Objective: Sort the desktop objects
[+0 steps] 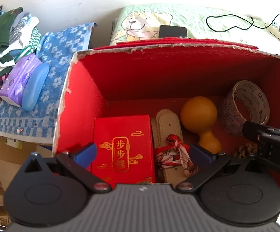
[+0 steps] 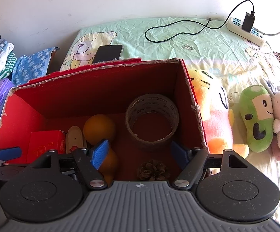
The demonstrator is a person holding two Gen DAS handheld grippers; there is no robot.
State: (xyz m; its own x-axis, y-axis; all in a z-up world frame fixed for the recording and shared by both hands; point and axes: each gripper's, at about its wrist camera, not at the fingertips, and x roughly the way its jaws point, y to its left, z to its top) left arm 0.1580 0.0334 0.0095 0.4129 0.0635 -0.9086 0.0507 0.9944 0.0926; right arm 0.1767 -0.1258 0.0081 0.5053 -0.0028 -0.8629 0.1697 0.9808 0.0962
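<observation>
A torn red cardboard box (image 1: 82,96) stands open below both grippers. On its floor lie a small red gift box with gold characters (image 1: 122,145), a beige strap (image 1: 168,123) tied with a red patterned scarf (image 1: 170,154), a yellow gourd (image 1: 198,114), a tape roll (image 2: 152,121) and a pine cone (image 2: 153,170). My left gripper (image 1: 142,151) hangs open over the gift box and scarf, gripping nothing. My right gripper (image 2: 140,151) is wide open above the pine cone, with the gourd (image 2: 99,127) by its left finger and nothing between the pads.
The box sits on a green bear-print sheet (image 2: 178,44). A phone (image 2: 109,53) lies behind the box. Plush toys (image 2: 255,118) lie to its right. A power strip with charger (image 2: 246,29) and cable is at the back right. Folded clothes (image 1: 8,38), a purple tissue pack (image 1: 18,79) and a blue case (image 1: 35,87) rest on a blue towel at the left.
</observation>
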